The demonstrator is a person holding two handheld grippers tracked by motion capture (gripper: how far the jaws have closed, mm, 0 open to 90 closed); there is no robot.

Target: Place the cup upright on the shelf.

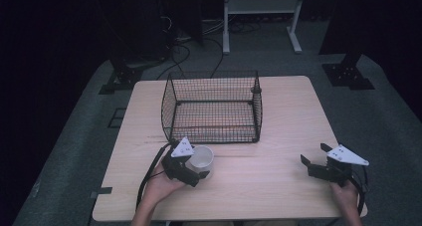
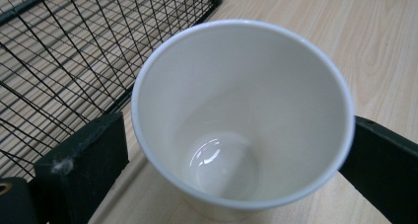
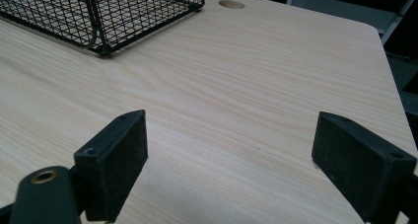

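**Cup between the left jaws, basket just ahead**

Cup (image 2: 241,115) first: it is white, empty and upright on the table (image 1: 278,136), standing just in front of the near wall of the wire basket (image 1: 211,106). My left gripper (image 1: 191,169) has it bracketed, one black jaw on each side of the cup wall a little below the rim. In the left gripper view the right jaw meets the cup's edge, and the left jaw sits close against the other side, so I judge the cup pinched, though how firmly I can't read.

My right gripper (image 1: 318,161) rests well apart at the table's right edge, jaws spread wide with bare wood between them in the right gripper view.

On handling, I judge the cup light and thin-walled, glossy inside, likely paper or plastic. That means it may slip out if held loosely and buckle or go oval if squeezed hard. The hold I want is across the widest part just under the rim, where the rolled lip stiffens the wall, with gentle pressure. Lifted, it has to clear the basket's top wire.
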